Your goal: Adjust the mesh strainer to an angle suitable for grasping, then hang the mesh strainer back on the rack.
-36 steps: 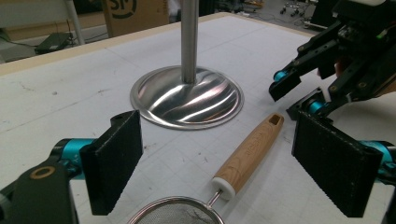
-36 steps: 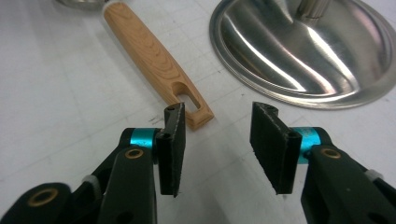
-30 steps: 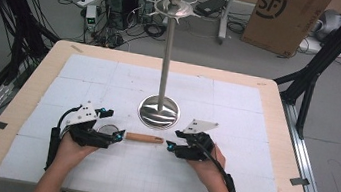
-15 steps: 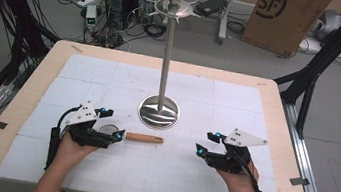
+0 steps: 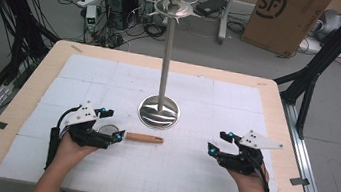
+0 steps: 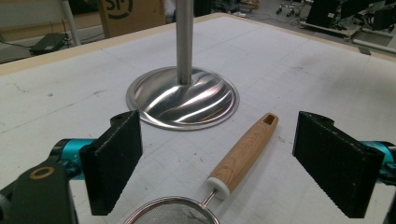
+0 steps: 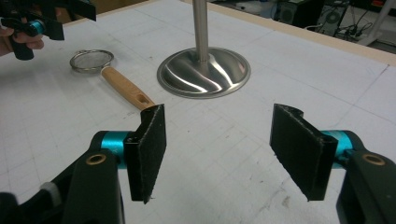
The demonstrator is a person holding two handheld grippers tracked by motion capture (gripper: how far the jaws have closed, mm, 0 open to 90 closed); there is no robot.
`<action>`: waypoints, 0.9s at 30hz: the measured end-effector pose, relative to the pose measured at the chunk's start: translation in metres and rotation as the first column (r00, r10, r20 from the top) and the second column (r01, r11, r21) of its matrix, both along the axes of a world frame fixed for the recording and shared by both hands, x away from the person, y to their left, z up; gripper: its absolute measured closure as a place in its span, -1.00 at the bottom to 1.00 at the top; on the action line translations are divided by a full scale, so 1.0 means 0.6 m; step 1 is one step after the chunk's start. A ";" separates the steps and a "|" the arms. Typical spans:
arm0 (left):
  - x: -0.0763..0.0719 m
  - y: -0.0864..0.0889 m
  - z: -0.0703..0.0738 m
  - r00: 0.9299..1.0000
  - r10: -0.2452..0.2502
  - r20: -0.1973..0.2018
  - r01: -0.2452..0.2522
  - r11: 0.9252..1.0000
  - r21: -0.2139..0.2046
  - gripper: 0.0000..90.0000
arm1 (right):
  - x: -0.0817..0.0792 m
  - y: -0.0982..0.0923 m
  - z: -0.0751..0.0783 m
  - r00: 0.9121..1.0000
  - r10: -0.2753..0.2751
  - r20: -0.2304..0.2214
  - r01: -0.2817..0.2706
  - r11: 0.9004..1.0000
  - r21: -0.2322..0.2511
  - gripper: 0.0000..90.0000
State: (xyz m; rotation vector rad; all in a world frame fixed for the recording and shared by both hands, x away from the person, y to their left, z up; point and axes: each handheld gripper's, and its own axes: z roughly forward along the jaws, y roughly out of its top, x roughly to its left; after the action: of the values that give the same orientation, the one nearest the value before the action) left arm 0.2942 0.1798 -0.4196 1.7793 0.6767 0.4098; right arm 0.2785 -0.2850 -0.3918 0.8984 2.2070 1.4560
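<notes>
A small mesh strainer point(image 5: 107, 129) with a wooden handle point(image 5: 143, 137) lies flat on the white mat, handle pointing right. My left gripper point(image 5: 113, 124) stands open over the sieve bowl; in the left gripper view its pads point(image 6: 114, 163) flank the handle point(image 6: 245, 151) and the mesh rim point(image 6: 173, 212) without touching. Farther right, my right gripper point(image 5: 219, 142) is open and empty, well apart from the handle's end. In the right gripper view the strainer point(image 7: 91, 60) lies ahead to the left, beyond the open right gripper point(image 7: 224, 149).
A tall steel stand point(image 5: 166, 55) with hooks at its top rises from a round base point(image 5: 158, 112) just behind the strainer. The white gridded mat point(image 5: 182, 178) covers a wooden table point(image 5: 277, 111). A cardboard box point(image 5: 283, 16) and cables lie on the floor beyond.
My right gripper has pulled away from the handle's end to the right side of the table. The strainer and left gripper have stayed put.
</notes>
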 end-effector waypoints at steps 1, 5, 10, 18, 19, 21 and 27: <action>0.000 -0.001 0.000 1.000 -0.001 0.000 0.001 1.000 0.000 -0.63 | 0.000 0.001 0.000 1.000 0.002 -0.005 -0.002 1.000 0.003 -0.24; 0.000 -0.002 -0.001 1.000 -0.005 0.000 0.005 1.000 0.001 -0.63 | 0.004 0.002 -0.001 1.000 0.007 -0.001 -0.007 1.000 0.007 -0.30; 0.000 -0.002 0.000 1.000 -0.005 0.005 0.005 1.000 0.011 -0.63 | 0.005 -0.001 -0.005 1.000 0.004 -0.009 -0.004 1.000 0.011 -0.35; -0.002 -0.004 -0.001 1.000 -0.008 0.009 0.008 1.000 0.016 -0.64 | 0.009 0.002 -0.009 1.000 0.007 -0.017 -0.007 1.000 0.012 -0.37; -0.002 -0.004 -0.001 1.000 -0.010 0.005 0.010 1.000 0.019 -0.64 | 0.009 0.004 -0.010 1.000 0.011 -0.018 -0.011 1.000 0.010 -0.37; -0.002 -0.005 -0.003 1.000 -0.011 0.002 0.011 1.000 0.026 -0.64 | 0.009 0.006 -0.012 1.000 0.013 -0.015 -0.013 1.000 0.004 -0.37; -0.004 -0.009 0.002 1.000 -0.008 0.014 0.008 0.999 0.034 -0.64 | 0.007 0.003 -0.014 1.000 0.007 -0.020 -0.007 1.000 0.000 -0.37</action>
State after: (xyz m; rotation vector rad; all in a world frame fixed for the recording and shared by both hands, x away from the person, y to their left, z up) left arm 0.2919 0.1746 -0.4183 1.8089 0.6561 0.4302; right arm 0.2828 -0.2831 -0.4001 0.9095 2.2266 1.4563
